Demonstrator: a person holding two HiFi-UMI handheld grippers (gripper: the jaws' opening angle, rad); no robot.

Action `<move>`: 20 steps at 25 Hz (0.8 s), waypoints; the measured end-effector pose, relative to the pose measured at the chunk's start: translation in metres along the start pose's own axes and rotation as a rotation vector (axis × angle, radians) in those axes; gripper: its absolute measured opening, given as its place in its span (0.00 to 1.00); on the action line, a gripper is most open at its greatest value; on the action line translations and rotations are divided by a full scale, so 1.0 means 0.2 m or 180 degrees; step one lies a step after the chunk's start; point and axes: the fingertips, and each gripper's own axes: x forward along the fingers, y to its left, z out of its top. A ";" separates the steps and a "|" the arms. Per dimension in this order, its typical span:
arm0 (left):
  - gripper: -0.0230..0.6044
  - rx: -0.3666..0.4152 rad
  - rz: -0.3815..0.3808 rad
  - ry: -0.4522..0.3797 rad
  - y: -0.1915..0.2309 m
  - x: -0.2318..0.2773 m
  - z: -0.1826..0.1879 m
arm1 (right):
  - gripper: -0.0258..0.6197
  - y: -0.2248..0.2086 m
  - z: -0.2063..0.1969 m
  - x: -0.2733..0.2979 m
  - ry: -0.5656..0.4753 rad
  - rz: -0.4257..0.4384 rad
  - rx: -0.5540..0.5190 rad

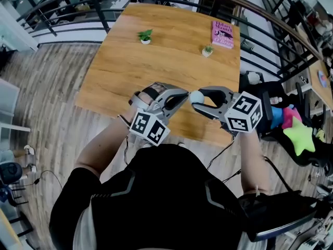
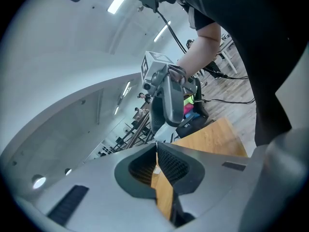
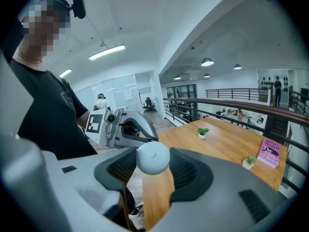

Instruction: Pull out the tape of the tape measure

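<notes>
Left claw (image 2: 156,148) is pinched closed on a small pale tape end (image 2: 156,168), judged ready for pulling. Right claw (image 1: 195,99), half-spread, clamps the round white tape measure (image 3: 152,158) above the table (image 1: 156,61), anchoring the case.

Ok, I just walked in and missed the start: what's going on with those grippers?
A person holds a gripper in each hand above the near edge of a wooden table. The right gripper is clamped on a small round white tape measure. The left gripper is shut right beside it; a pale sliver between its jaws may be the tape's end, too small to tell. No tape shows pulled out yet.
</notes>
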 end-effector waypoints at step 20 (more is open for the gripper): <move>0.09 -0.0677 0.0169 0.0369 0.13 -0.21 -0.25 | 0.39 -0.02 0.01 0.04 0.0083 0.0049 -0.0207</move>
